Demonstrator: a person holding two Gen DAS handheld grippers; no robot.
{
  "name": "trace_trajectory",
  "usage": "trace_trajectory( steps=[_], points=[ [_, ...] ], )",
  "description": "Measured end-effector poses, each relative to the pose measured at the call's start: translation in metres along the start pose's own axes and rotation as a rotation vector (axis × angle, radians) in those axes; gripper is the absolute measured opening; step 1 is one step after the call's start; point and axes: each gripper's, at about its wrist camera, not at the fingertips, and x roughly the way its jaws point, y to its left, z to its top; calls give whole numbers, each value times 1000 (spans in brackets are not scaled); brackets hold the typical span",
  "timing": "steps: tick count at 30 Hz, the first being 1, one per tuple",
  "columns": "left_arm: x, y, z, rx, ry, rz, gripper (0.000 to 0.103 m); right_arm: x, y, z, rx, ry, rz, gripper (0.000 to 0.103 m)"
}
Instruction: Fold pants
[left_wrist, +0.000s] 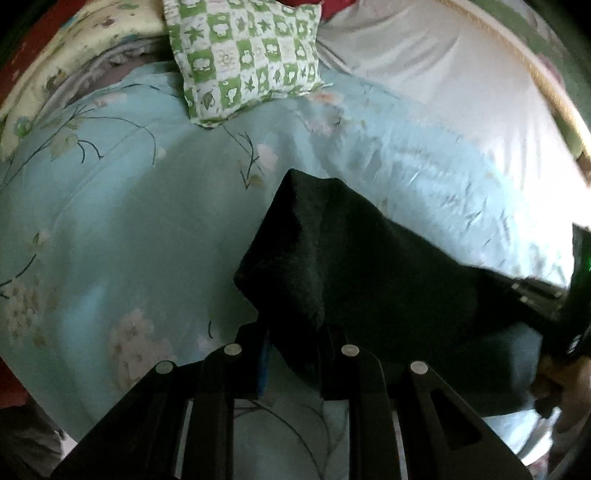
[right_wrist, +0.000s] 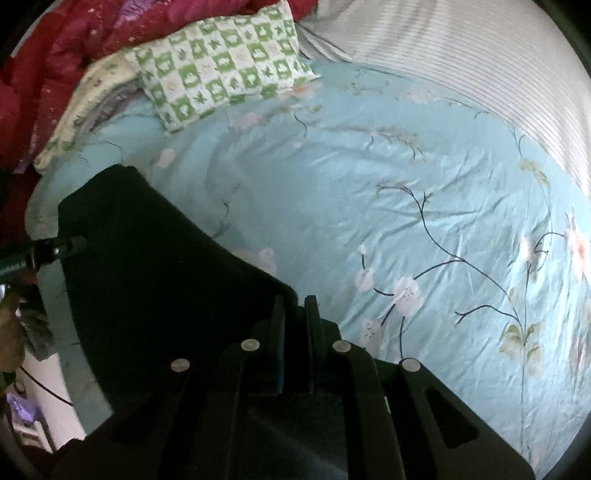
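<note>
The black pants (left_wrist: 351, 266) hang stretched above a light blue floral bedspread (left_wrist: 129, 221). My left gripper (left_wrist: 295, 332) is shut on one corner of the pants, and the cloth drapes over its fingers. In the right wrist view the pants (right_wrist: 155, 280) spread to the left, and my right gripper (right_wrist: 295, 306) is shut on their near corner. The right gripper shows at the right edge of the left wrist view (left_wrist: 546, 299). The left gripper shows at the left edge of the right wrist view (right_wrist: 70, 245), gripping the far corner.
A green and white checked pillow (left_wrist: 247, 55) lies at the head of the bed, also in the right wrist view (right_wrist: 221, 70). A red blanket (right_wrist: 55, 55) is heaped at the far left. A white striped sheet (right_wrist: 480, 66) covers the right side.
</note>
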Motion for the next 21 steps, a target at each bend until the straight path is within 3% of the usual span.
trace_trajectory(
  steps=[4, 7, 9, 13, 17, 21],
  points=[
    [6, -11, -2, 79, 2, 85, 21, 7, -1, 0, 32, 11, -7, 10],
    [-3, -8, -1, 81, 1, 110, 33, -8, -8, -4, 92, -16, 7, 22],
    [-20, 3, 1, 34, -18, 140, 51, -27, -15, -11, 129, -37, -16, 26],
    [-51, 13, 7, -15, -79, 132, 49, -78, -37, -42, 229, -118, 9, 40],
    [-65, -11, 12, 30, -81, 35, 50, -125, -58, -88, 330, -160, -25, 42],
    [-64, -66, 10, 136, -57, -109, 52, -161, -79, -135, 448, -191, -81, 42]
  ],
)
